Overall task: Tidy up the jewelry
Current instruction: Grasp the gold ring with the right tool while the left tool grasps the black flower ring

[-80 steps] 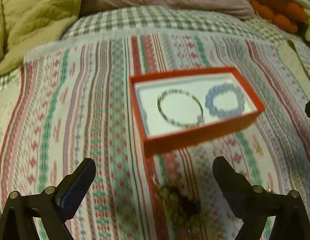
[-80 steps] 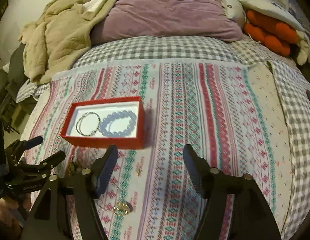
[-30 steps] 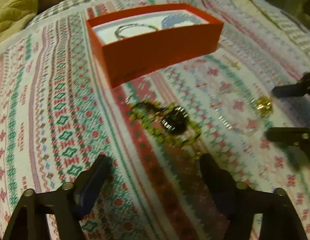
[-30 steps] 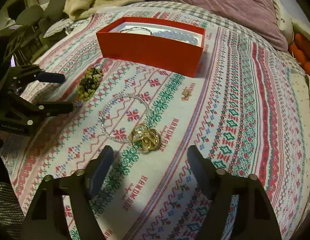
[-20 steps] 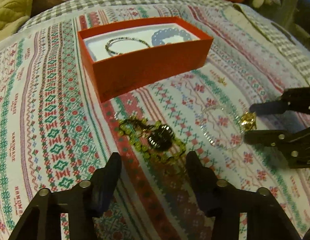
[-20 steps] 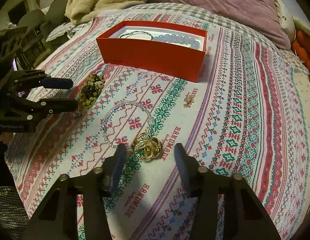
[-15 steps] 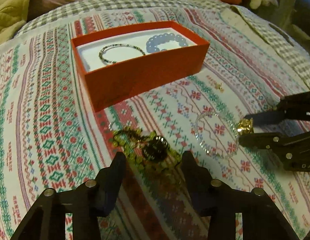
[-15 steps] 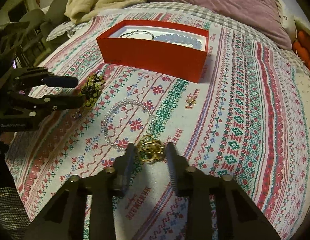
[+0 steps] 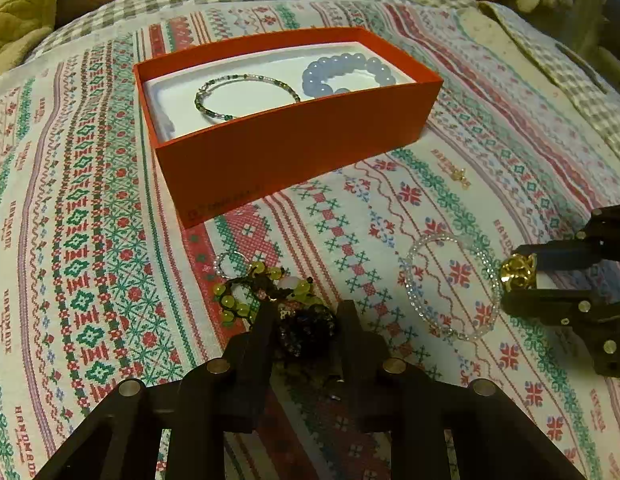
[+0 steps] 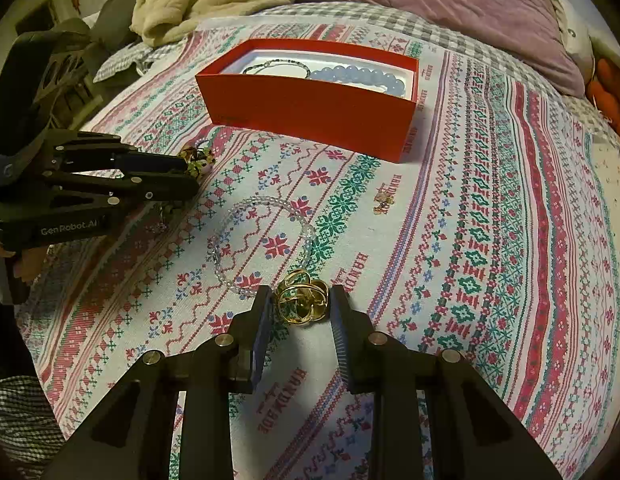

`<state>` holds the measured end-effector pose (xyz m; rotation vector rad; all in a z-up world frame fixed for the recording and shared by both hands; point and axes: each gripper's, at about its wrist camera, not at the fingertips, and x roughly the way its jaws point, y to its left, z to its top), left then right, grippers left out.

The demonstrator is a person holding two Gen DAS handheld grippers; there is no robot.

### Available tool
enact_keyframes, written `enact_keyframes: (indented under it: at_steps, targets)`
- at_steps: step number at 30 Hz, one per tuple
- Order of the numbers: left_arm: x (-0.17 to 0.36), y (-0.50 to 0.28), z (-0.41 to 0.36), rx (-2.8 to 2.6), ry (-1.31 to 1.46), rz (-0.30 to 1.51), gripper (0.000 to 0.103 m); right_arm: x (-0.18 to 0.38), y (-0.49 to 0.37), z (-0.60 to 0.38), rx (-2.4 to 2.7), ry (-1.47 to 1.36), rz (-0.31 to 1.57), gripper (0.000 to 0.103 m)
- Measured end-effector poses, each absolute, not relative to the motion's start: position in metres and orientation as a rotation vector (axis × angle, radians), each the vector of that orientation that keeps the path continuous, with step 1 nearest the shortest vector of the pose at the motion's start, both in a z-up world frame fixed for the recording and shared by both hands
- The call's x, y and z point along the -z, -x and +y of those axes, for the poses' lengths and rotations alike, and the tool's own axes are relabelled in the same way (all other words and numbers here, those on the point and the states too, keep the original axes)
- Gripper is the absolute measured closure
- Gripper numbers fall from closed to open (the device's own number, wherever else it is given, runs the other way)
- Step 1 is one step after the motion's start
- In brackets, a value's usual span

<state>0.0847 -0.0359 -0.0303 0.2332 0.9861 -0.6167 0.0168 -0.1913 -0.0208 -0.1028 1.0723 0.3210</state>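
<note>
Woven cloth bedspread (image 10: 489, 216), matt, coarse, cross-stitch pattern. Matt red cardboard box (image 9: 294, 148), smooth white lining inside. In the box: glossy pale-blue bead bracelet (image 9: 345, 74) and thin strand of tiny glass-like beads (image 9: 246, 96). Before the box: clear, glinting bead bracelet (image 10: 262, 240); polished gold metal ring cluster (image 10: 302, 300); shiny yellow-green beads on dark cord (image 9: 266, 292). Matt black plastic right gripper (image 10: 298, 312), bright metal pins.
</note>
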Motion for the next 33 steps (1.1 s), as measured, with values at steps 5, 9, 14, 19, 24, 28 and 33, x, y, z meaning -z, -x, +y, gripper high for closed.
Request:
enact_keyframes:
  at_steps: [5, 9, 14, 19, 24, 28, 33]
  targets:
    - [0.023, -0.081, -0.033, 0.632, -0.216, 0.973, 0.078, 0.016, -0.016, -0.193, -0.313, 0.098, 1.065, 0.073]
    - [0.015, -0.076, -0.03, 0.641, -0.21, 0.957, 0.078, 0.009, -0.016, -0.196, -0.303, 0.086, 1.054, 0.073]
    - [0.007, -0.074, -0.025, 0.636, -0.192, 0.948, 0.078, 0.001, -0.017, -0.2, -0.285, 0.073, 1.044, 0.073]
    - [0.0, -0.079, -0.023, 0.612, -0.171, 0.942, 0.078, -0.01, -0.023, -0.202, -0.259, 0.058, 1.04, 0.073]
    - [-0.012, -0.088, -0.023, 0.585, -0.138, 0.931, 0.078, -0.026, -0.036, -0.206, -0.24, 0.021, 1.023, 0.073]
    - [-0.021, -0.099, -0.023, 0.563, -0.123, 0.907, 0.078, -0.04, -0.051, -0.21, -0.224, -0.016, 1.001, 0.073]
    - [-0.031, -0.115, -0.025, 0.541, -0.088, 0.885, 0.078, -0.053, -0.069, -0.208, -0.213, -0.037, 0.969, 0.073]
